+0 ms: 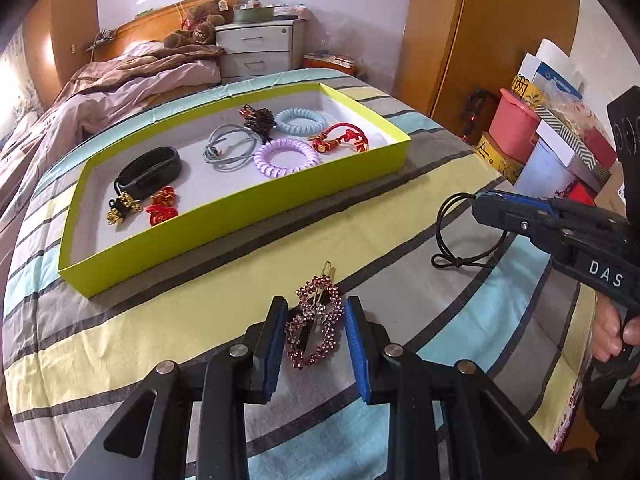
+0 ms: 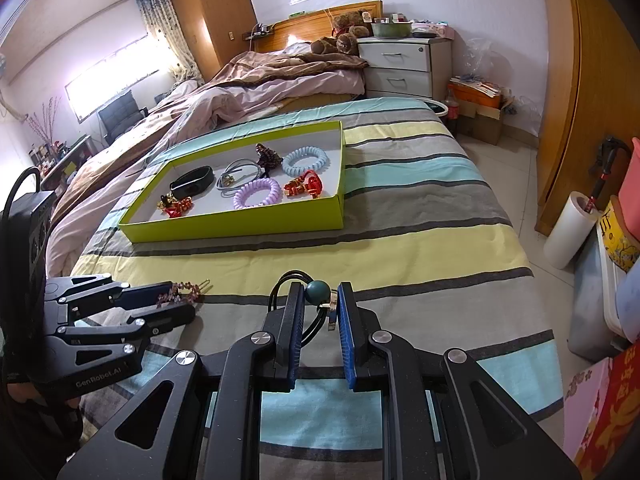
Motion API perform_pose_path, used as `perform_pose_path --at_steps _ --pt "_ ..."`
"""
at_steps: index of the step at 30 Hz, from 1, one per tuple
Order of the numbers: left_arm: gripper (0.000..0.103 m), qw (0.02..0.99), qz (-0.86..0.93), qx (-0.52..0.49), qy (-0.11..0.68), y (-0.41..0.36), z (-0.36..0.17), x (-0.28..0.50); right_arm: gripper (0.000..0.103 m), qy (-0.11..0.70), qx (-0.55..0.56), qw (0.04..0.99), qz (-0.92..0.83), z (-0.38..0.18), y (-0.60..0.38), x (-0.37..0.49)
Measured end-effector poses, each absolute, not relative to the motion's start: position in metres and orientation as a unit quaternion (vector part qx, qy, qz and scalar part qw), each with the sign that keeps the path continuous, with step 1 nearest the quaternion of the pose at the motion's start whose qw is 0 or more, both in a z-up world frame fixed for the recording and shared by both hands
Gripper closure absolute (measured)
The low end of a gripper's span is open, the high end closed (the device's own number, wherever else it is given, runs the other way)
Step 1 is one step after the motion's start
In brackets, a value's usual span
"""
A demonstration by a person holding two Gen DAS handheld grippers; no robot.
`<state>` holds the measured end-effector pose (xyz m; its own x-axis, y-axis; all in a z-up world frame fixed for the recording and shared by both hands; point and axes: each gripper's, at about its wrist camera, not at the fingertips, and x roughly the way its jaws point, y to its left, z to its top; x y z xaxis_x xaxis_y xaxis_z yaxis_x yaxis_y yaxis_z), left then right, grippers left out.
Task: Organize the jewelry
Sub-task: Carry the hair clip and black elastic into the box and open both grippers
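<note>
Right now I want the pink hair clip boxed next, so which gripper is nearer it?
Left. The left gripper straddles the hair clip; the right gripper is off to its right, around the black hair tie.

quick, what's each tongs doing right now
Left tongs: open around the pink hair clip on the bed, not gripping it.
Right tongs: open around the black hair tie with the green bead, not clamped.

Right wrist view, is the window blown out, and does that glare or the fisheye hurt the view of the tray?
Right wrist view: the curtained window is overexposed white, yet the lime-green cardboard tray stays evenly lit and sharp. Left wrist view: a similar bright patch at the left edge; the tray's straight rim bows from fisheye distortion.
</note>
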<state>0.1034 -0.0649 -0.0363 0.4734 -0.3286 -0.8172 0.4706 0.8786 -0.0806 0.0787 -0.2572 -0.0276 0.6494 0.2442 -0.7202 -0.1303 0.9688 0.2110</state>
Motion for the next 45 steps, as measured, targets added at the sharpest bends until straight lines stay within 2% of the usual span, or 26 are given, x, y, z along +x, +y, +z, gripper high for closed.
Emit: perform_pose_path --at_steps 17,28,45 --pt "0.074 0.877 -0.214 0.049 0.428 -0.038 -0.006 0.098 0.086 0.385 0.061 0.914 0.113 -0.005 -0.245 0.077" --pt "0.074 0.895 -0.188 0.033 0.404 -0.012 0.028 0.131 0.086 0.362 0.059 0.922 0.127 0.017 -0.231 0.101" --pt "0.074 0.894 -0.183 0.014 0.41 -0.009 0.026 0.169 0.086 0.369 0.05 0.918 0.137 0.023 -0.223 0.173"
